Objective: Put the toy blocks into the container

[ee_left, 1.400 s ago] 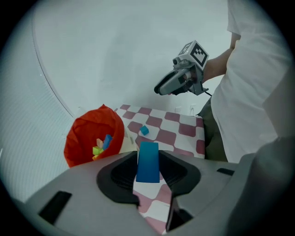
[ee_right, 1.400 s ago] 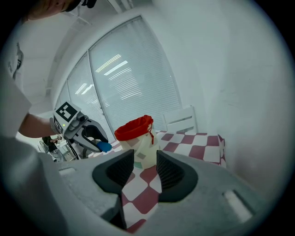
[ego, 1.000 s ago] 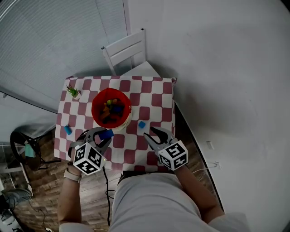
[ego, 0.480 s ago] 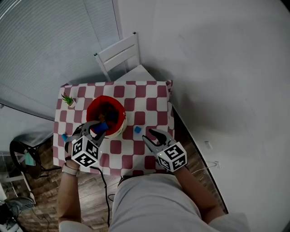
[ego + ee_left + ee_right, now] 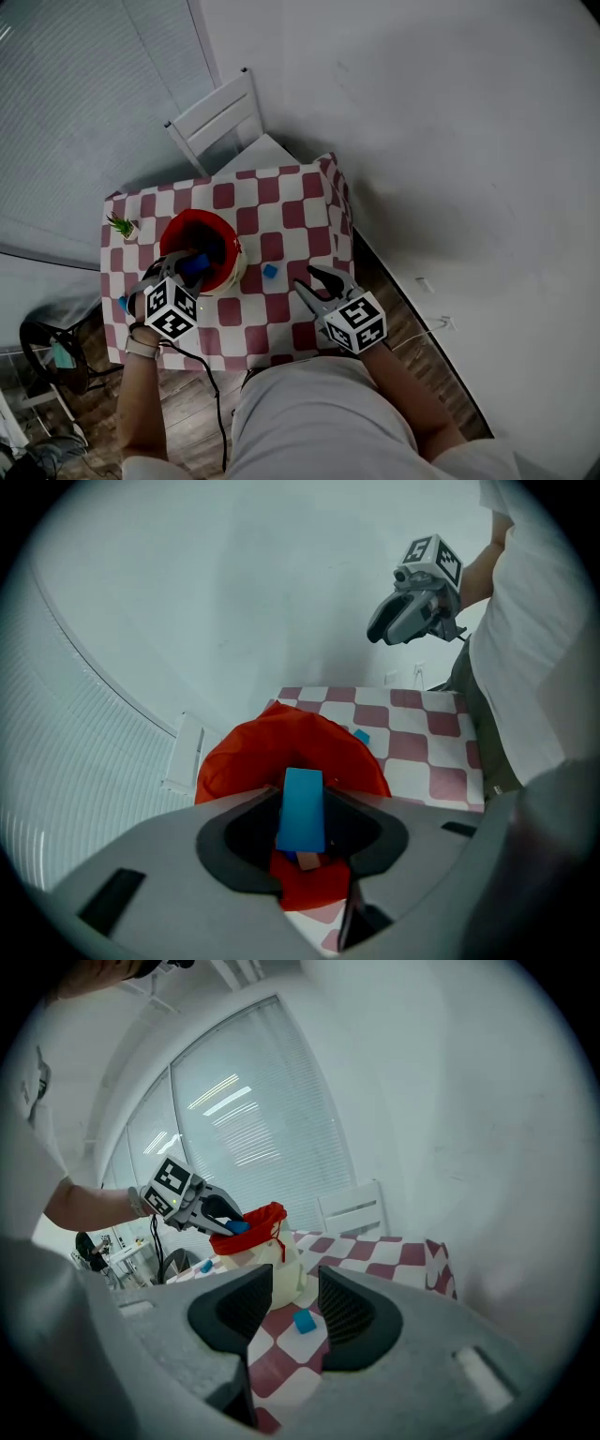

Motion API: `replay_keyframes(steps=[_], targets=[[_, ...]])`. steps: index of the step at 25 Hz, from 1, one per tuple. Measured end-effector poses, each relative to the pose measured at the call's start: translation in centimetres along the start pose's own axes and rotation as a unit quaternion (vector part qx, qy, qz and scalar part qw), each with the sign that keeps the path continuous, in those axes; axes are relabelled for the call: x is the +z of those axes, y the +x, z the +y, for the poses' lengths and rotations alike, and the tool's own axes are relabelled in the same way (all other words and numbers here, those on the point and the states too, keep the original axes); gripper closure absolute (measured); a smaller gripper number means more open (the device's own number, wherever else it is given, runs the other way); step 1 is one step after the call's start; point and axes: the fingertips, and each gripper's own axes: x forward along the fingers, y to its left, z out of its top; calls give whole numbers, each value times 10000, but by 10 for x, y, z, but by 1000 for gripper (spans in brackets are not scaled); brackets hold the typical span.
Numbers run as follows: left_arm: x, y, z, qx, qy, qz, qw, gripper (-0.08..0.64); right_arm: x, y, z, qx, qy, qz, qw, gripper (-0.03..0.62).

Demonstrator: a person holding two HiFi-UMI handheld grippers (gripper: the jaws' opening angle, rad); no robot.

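Left forearm (image 5: 141,403) reaches up along the near-left side of the checkered table (image 5: 281,211), wrist bent, left gripper (image 5: 186,269) tipped steeply down over the near rim of the container (image 5: 211,225). Jaws nearly together, pinching a long blue block (image 5: 302,808) by its narrow sides. The block stands roughly upright between the pads, its upper end sticking out past the fingertips. It hangs right above the red-lined mouth; more blocks sit inside underneath, colours hard to tell.

Right gripper (image 5: 309,278) is held off the near-right part of the table, pointing only slightly down toward the container, well apart from it. Jaws are spread wide and hold nothing. A small blue cube (image 5: 270,271) lies on the cloth ahead of it, between this gripper and the container, touching neither; in the right gripper view it shows through the gap between the jaws, further out on the table.

Another blue piece (image 5: 123,303) lies at the table's left edge, just beside the left gripper's marker cube. A small potted plant (image 5: 120,226) stands at the far-left corner, and a white chair (image 5: 217,114) stands behind the table.
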Motion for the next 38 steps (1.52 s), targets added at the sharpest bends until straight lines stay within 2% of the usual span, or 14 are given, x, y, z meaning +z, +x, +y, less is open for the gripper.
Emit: replay_keyframes(steps=[3,6,10,15,21,26,32,34,38], targets=[[-3,7,3,24,24,62,10000,417,-2,-4,-6,-109,58,-39,9999,436],[-4,12,5,8,-111,50,9999,414,-6,-8,-10,-177,108,-48,9998,436],[-2,11,9,47,-291,-32,9996,347,-7,-12,-12,-218,132,-69,9997,436],[-4,-1,13,211,-430,-62,9988,344,-5,-11,-10,-168,140,-53,9997,437],[-17,-23,12,462,-900,-138,9948,344,-11,-3,-6,18,82,115,9999,436],[-24,-44,7,659,-1585,-347,9845,344,-14,8,-4,217,-49,348,9991,437],[-44,-56,-15,841,-2095,-207,9740,344,-21,27,3,593,-220,640,9959,436],[-51,-60,-23,907,-2383,-208,9667,344,-25,34,6,712,-327,765,9940,436],[-67,-68,-44,1018,-3138,-289,9436,344,-33,48,9,944,-514,1029,9889,436]])
